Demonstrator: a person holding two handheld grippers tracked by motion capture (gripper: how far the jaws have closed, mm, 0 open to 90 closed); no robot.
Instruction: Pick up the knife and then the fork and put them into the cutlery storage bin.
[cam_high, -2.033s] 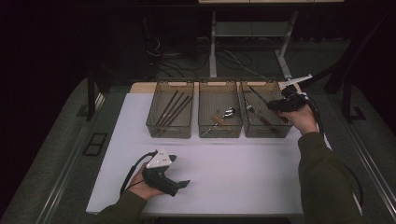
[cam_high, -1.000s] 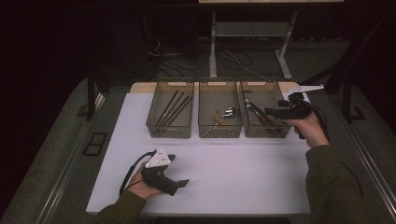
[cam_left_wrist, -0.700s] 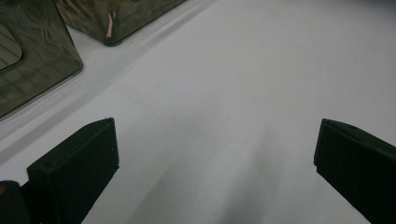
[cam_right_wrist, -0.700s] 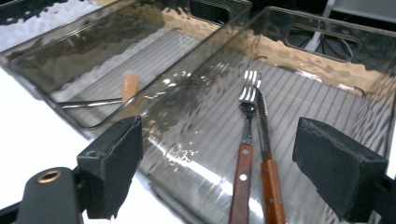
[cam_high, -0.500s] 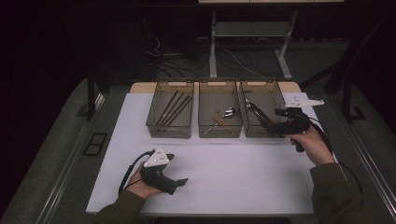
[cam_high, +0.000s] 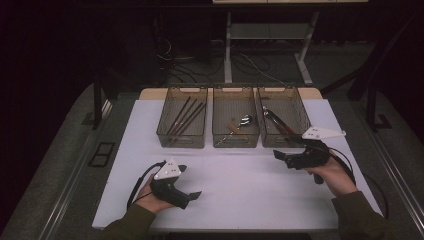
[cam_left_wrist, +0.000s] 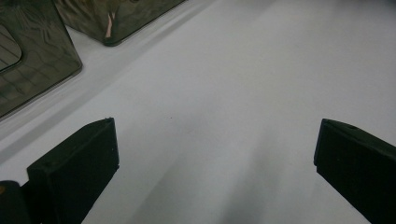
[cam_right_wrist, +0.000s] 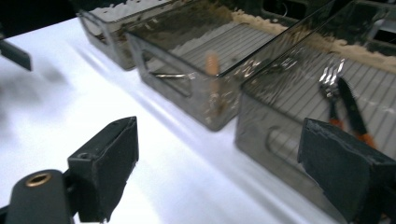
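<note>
The fork (cam_right_wrist: 329, 79) and knife (cam_right_wrist: 351, 106) lie inside the right bin (cam_high: 305, 114), at right of centre in the high view, with the middle bin (cam_high: 235, 141) and left bin (cam_high: 181, 140) in a row beside it. Your right gripper (cam_high: 281, 157) sits just below that bin, low over the white table (cam_high: 250, 190). Its jaws have just been opening, stand wide and hold nothing. In the right gripper view the bin's near wall rises directly ahead of the jaws, so a level advance risks ramming it and shoving the whole row (the bins look light). The fork and knife overlap; a careless pinch may take both, or let one slip. Your left gripper (cam_high: 196, 195), lower left of the frame, rests by the table, jaws spread wide and empty, too far off to steady a bin.
</note>
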